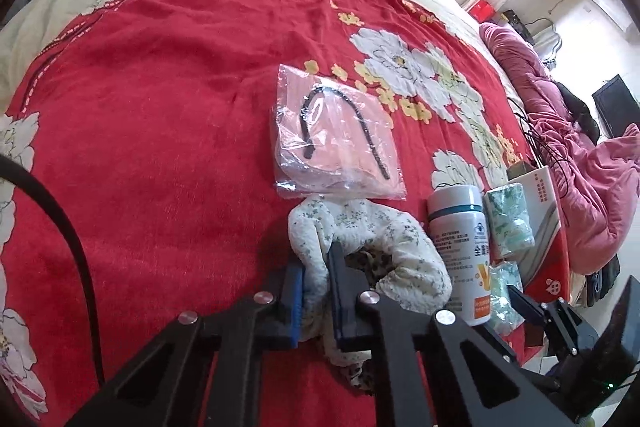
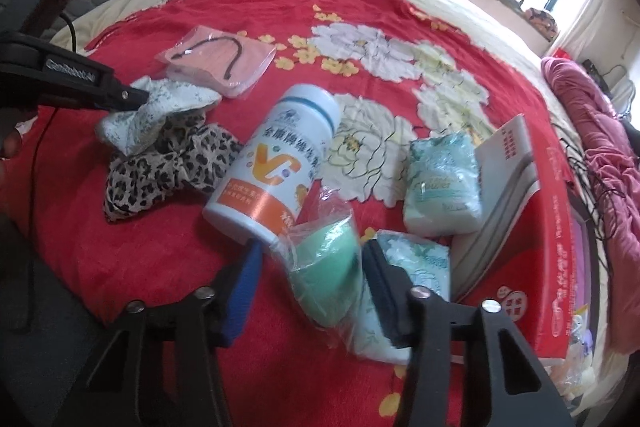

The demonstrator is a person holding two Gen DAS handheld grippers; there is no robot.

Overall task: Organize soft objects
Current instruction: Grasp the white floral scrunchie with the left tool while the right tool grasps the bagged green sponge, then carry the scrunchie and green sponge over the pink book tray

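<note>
The left hand-held gripper (image 1: 316, 301) is clamped tight on a fold of the cream floral cloth (image 1: 372, 243), which lies bunched on the red bed cover (image 1: 160, 107) directly ahead of its fingers, with a leopard-print cloth (image 2: 168, 167) tucked under and beside it. The right hand-held gripper (image 2: 316, 279) stands partly open around a green soft item in a clear bag (image 2: 328, 267); the bag sits between the fingers, its long axis running roughly along them, but I cannot tell whether both pads press on it. So each hand has its own target right at its tips: the cloths lie on the left hand's side, the bagged item on the right's. Just beyond the right fingers a white vitamin bottle (image 2: 276, 167) lies tilted, touching the bag. Further out are two pale green tissue packs (image 2: 442, 183), one beside the right finger and one nearer the red box (image 2: 548, 247). Beyond the cloths lies a pink bagged item (image 1: 336, 135). By count: two cloths, two tissue packs, two bagged items, one bottle, one box
</note>
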